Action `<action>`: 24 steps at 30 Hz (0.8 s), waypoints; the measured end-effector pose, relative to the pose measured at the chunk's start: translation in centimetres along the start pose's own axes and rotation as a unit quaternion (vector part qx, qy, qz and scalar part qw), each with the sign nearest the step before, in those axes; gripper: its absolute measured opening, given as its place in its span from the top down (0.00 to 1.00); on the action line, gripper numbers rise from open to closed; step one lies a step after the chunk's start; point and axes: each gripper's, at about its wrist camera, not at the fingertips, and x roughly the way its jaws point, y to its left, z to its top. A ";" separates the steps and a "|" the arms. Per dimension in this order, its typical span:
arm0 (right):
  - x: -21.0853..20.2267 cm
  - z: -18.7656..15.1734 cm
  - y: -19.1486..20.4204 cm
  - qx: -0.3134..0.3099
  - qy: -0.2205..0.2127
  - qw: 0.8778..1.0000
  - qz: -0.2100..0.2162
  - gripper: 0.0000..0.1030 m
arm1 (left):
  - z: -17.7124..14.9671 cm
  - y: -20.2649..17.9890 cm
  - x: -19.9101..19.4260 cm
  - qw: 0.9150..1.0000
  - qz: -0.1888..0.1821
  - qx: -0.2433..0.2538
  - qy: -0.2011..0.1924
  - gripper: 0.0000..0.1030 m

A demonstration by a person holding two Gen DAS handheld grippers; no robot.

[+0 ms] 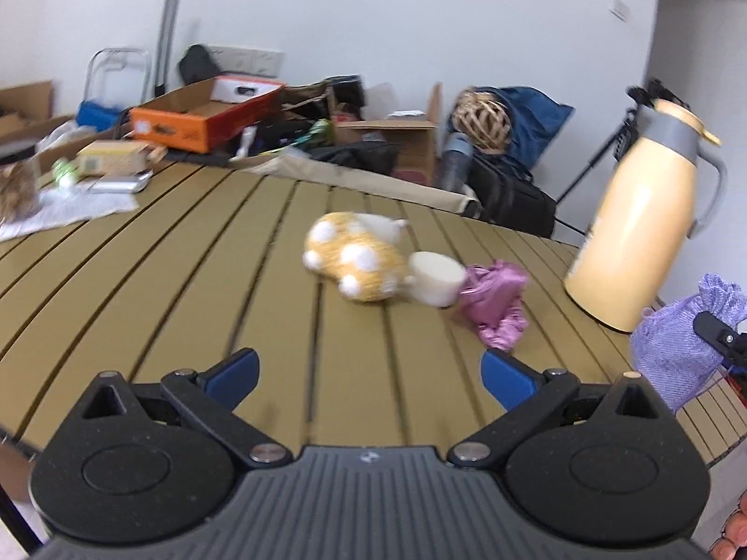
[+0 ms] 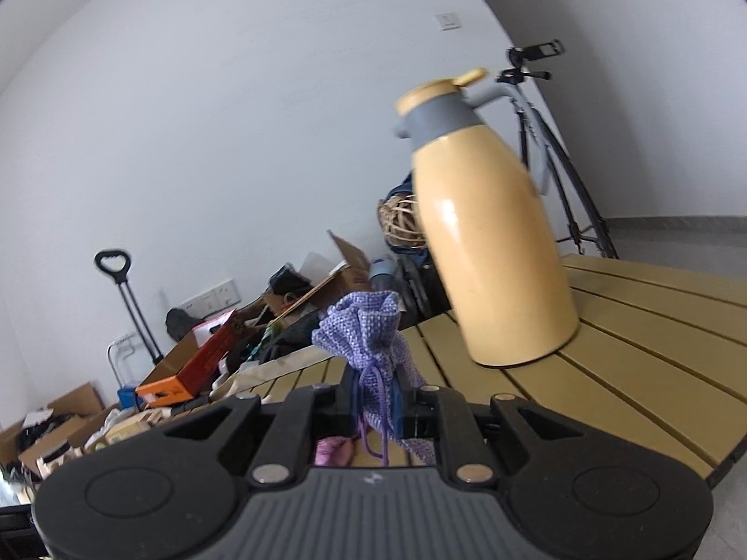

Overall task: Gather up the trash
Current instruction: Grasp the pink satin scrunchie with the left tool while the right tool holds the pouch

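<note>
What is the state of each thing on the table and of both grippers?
left gripper: open, empty.
right gripper: shut on purple pouch.
thermos jug: upright, lid closed.
mushroom plush: lying on its side.
pink wrapper: crumpled.

A tan slatted worktop (image 1: pixel 140 289) carries a yellow vacuum jug (image 1: pixel 644 214) with a grey collar at about three o'clock, standing upright. Beyond the far edge, around eleven o'clock, an orange cardboard box (image 1: pixel 196 126) sits among clutter; a wicker ball (image 1: pixel 483 119) rests near one o'clock, a tripod (image 2: pixel 555 149) behind the jug.
</note>
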 end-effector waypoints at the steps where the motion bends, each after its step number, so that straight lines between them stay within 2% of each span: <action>1: 0.0 0.1 -0.6 0.010 -0.003 1.000 0.000 0.88 | 0.3 -0.7 0.3 1.000 -0.007 0.003 0.001 0.00; 6: 0.1 0.9 -3.1 0.034 -0.016 0.999 -0.002 0.88 | 1.9 -4.4 2.9 1.000 -0.022 0.015 0.016 0.00; 11: 0.1 1.5 -5.3 0.033 -0.039 0.998 -0.022 0.88 | 2.7 -8.4 6.1 0.998 0.010 0.064 0.016 0.00; 15: 0.5 1.8 -7.1 0.051 -0.042 0.997 -0.034 0.88 | 3.6 -10.0 8.5 0.997 0.005 0.065 0.030 0.00; 24: 1.2 1.9 -9.4 0.081 -0.041 0.995 -0.045 0.88 | 4.6 -13.4 14.3 0.994 0.034 0.084 0.067 0.00</action>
